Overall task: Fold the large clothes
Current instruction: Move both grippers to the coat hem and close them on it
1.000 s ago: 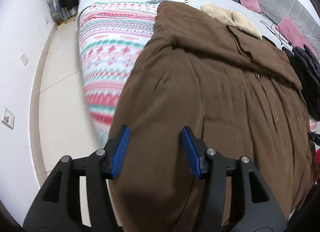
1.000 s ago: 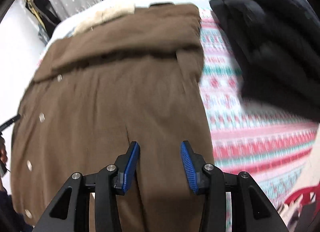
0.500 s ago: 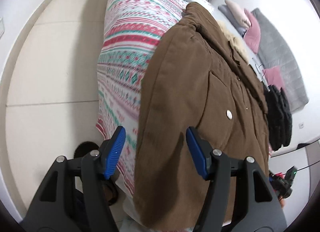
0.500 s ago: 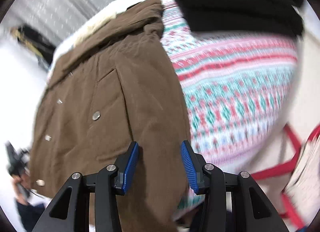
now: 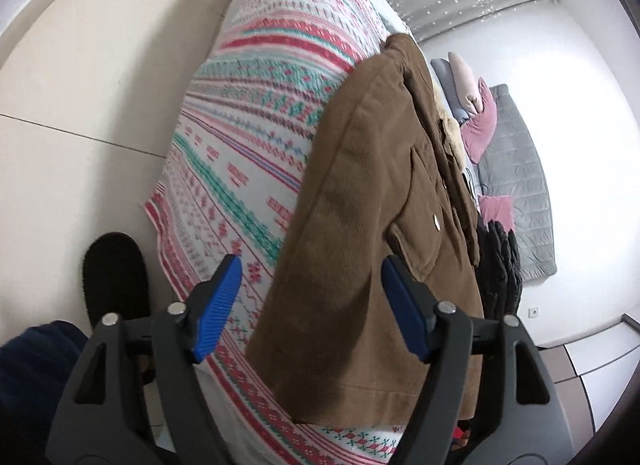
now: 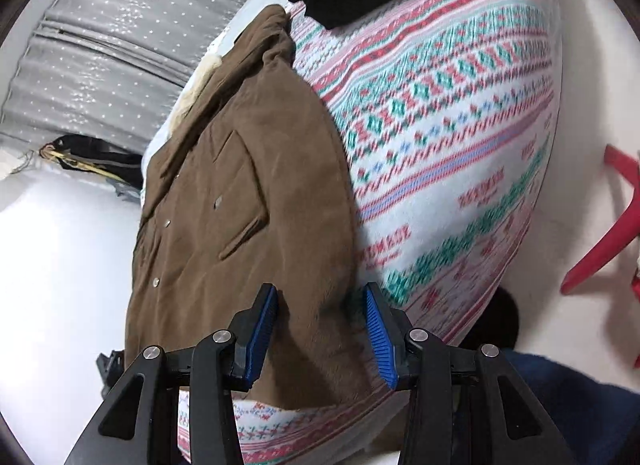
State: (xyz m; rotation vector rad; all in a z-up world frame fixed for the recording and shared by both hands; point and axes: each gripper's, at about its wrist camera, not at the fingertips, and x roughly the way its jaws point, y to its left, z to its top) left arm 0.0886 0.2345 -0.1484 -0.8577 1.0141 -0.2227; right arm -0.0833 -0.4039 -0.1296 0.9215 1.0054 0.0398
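Both grippers swung to the hem of the brown coat (image 5: 360,225): left gripper (image 5: 310,307) jaws just widened, open. Right gripper (image 6: 320,329) jaws open, empty, opening slightly; the hem grab for the next fold probably follows.

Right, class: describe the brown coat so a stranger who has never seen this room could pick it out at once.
Start at the bed with the patterned red, green and white blanket. The brown coat lies lengthwise on it, hem at the near edge. Unlike the black garments beside it, it is brown corduroy with metal snaps, flap pockets and a pale fleecy collar.
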